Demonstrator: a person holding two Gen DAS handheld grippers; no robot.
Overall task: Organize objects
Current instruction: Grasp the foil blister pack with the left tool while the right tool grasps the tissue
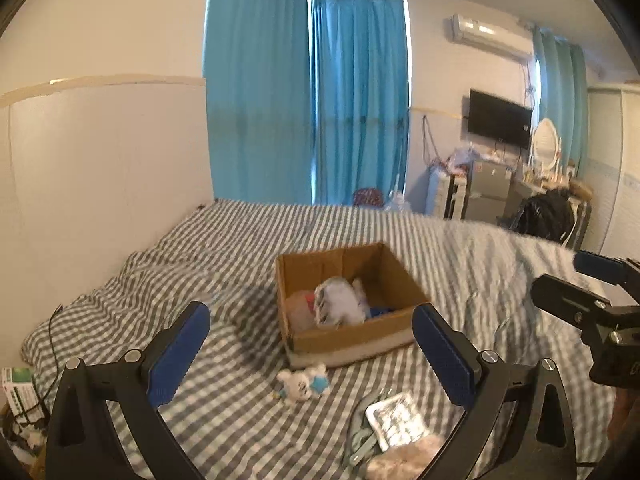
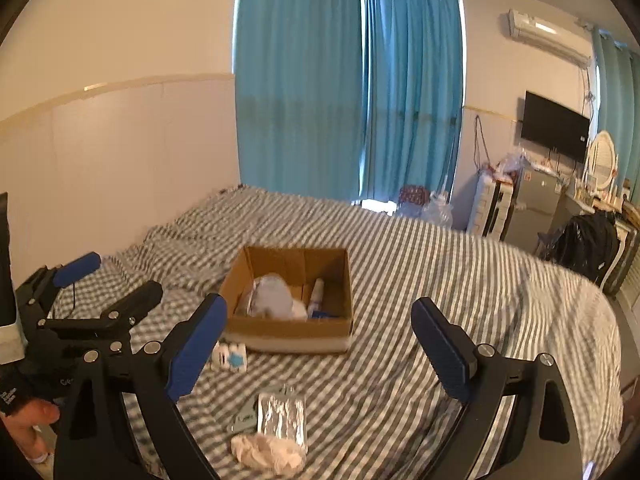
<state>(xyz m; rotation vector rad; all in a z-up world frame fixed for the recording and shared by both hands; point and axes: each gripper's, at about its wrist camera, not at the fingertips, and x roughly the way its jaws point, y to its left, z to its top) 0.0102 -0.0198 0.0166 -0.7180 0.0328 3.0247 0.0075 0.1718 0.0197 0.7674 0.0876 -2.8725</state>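
An open cardboard box (image 1: 400,276) (image 2: 288,326) sits on the striped bed and holds a pale blue-white pouch (image 1: 340,300) (image 2: 274,294) and a small bottle (image 2: 317,292). In front of it lie a small white-and-blue plush toy (image 1: 304,385) (image 2: 232,358), a shiny foil packet (image 1: 398,418) (image 2: 282,416), a grey-green item (image 2: 245,418) and a fluffy pinkish-white item (image 1: 404,458) (image 2: 268,454). My left gripper (image 1: 312,352) is open and empty above the toy. My right gripper (image 2: 320,348) is open and empty in front of the box.
The bed (image 1: 224,248) has a grey-and-white striped cover and runs along a white wall on the left. Blue curtains (image 1: 304,100) hang behind. A desk, mirror, TV (image 2: 554,126) and black bag (image 2: 586,236) stand at the right.
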